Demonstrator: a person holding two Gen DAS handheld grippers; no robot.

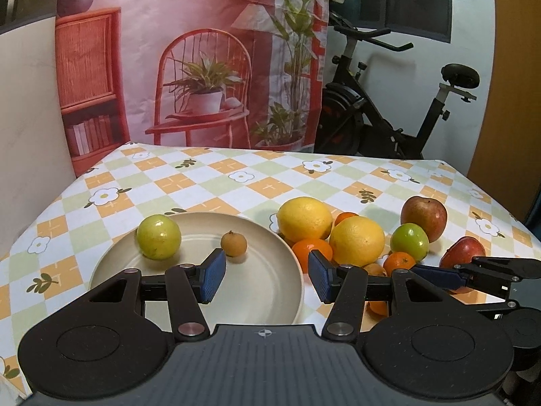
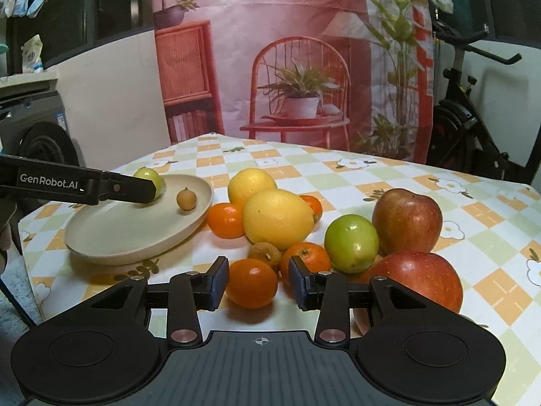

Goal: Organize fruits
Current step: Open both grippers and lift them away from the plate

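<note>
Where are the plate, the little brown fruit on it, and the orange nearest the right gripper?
plate [image 1: 270,291]: left wrist view, bare inner floor.
little brown fruit [image 1: 233,244]: left wrist view, middle of its skin.
orange [image 2: 251,283]: right wrist view, front face, between the open fingers.

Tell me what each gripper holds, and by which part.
Nothing is held. The left gripper is open over the plate; the right gripper straddles a small orange without pressing it.

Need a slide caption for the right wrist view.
Right claw open around a small orange, fruit pile beside plate.
</note>
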